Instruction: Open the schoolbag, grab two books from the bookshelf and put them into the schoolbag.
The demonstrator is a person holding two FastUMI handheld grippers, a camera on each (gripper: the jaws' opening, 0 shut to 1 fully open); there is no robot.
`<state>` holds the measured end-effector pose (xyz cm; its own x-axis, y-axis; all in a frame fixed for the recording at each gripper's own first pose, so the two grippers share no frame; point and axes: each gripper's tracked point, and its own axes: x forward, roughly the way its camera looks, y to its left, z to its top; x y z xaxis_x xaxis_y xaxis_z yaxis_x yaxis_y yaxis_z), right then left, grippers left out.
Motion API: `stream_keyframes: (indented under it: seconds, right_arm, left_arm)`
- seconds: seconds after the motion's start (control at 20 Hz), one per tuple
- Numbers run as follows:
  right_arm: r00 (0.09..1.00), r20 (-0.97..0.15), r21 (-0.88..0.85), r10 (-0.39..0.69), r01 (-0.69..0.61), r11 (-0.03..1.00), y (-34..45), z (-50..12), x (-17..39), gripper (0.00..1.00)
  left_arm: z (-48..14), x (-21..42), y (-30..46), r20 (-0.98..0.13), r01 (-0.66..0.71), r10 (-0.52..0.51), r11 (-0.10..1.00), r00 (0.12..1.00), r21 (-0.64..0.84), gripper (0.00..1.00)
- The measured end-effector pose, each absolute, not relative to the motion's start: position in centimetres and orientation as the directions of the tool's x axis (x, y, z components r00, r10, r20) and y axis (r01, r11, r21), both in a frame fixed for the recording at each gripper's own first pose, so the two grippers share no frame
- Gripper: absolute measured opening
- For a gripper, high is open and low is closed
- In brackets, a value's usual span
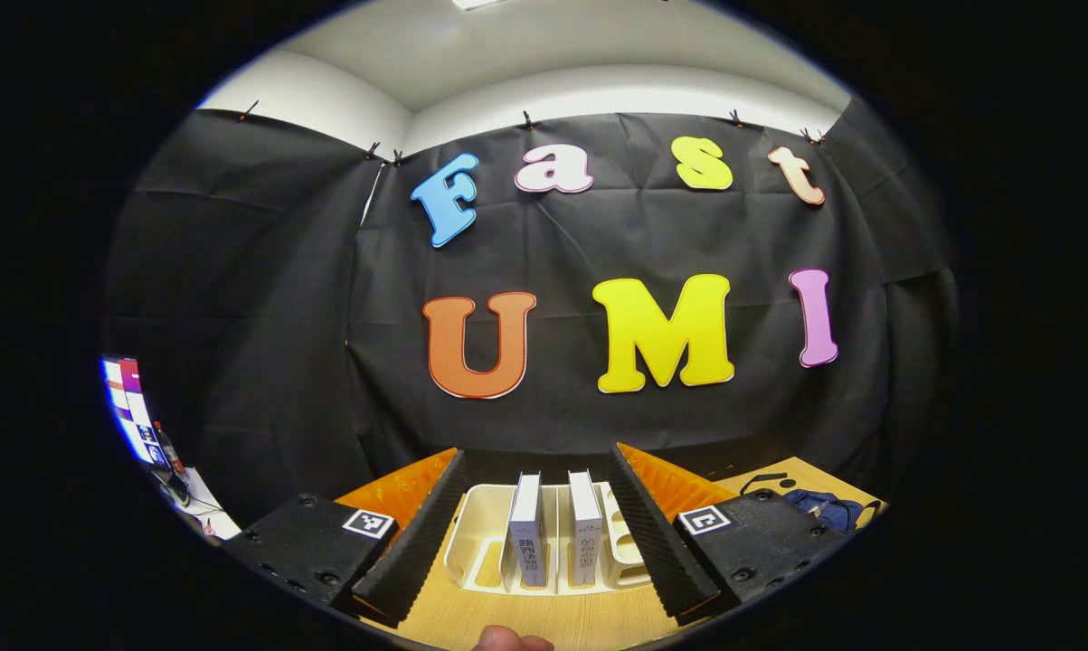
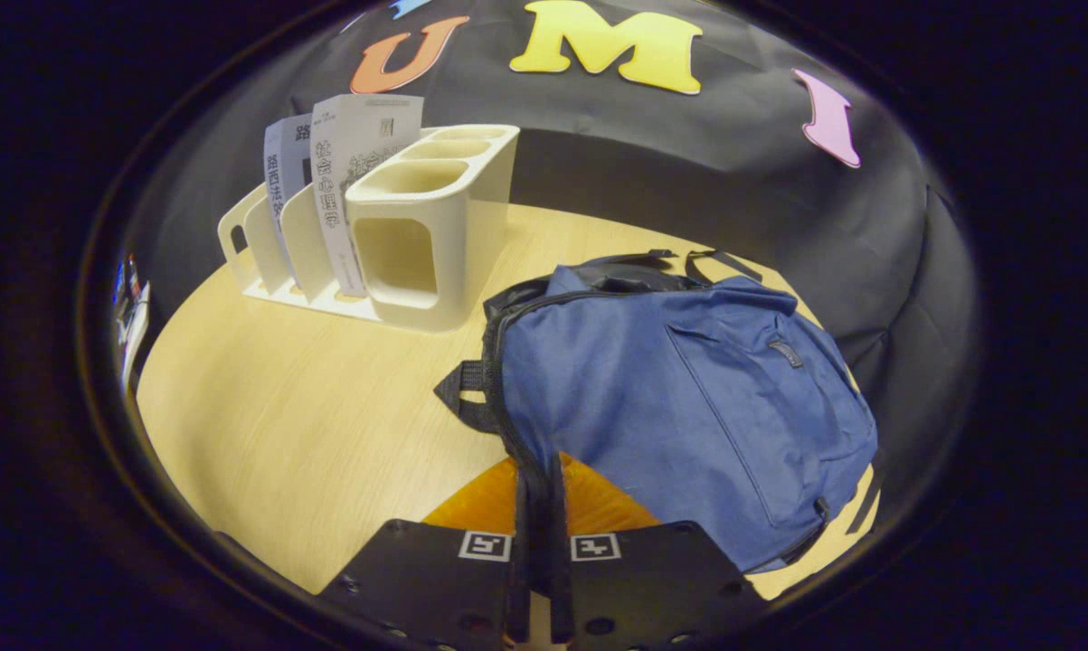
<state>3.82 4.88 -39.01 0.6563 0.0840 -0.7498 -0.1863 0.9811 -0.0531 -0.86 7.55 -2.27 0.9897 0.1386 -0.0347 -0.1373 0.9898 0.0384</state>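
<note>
A blue schoolbag (image 2: 688,398) lies flat on the wooden table (image 2: 308,416), straps toward the wall. My right gripper (image 2: 536,466) is shut at the bag's near left edge, where the black zip seam (image 2: 507,407) runs in between its fingers. A cream bookshelf (image 2: 426,244) stands behind the bag with two upright books (image 2: 354,181) in its slots. In the left gripper view the same bookshelf (image 1: 480,533) sits straight ahead, with a grey-spined book (image 1: 527,533) and a white-spined book (image 1: 585,529). My left gripper (image 1: 538,452) is open wide, short of both books. The schoolbag (image 1: 824,508) shows at the far right.
The bookshelf's right end has pen-holder compartments (image 2: 417,172). A lit monitor (image 1: 127,407) and a small bottle (image 1: 168,448) stand off to the left beyond the table. A fingertip (image 1: 507,640) shows at the bottom edge. Bare tabletop lies left of the bag.
</note>
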Motion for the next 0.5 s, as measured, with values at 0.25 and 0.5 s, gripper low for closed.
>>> stream_keyframes:
  seconds: [0.25, 0.5]
  right_arm:
    - [0.695, -0.706, 0.029, 0.135, -0.162, 0.986, 3.7, -33.6, 4.2, 0.0]
    - [0.755, -0.644, 0.071, 0.125, -0.104, 0.992, -2.9, -24.6, 4.5, 0.0]
  left_arm:
    - [-2.8, 0.9, 8.7, -0.043, -0.131, 0.134, 0.99, 0.99, 0.048, 0.98]
    - [-4.5, 6.0, 7.5, -0.128, -0.062, 0.059, 0.998, 0.99, -0.022, 0.98]
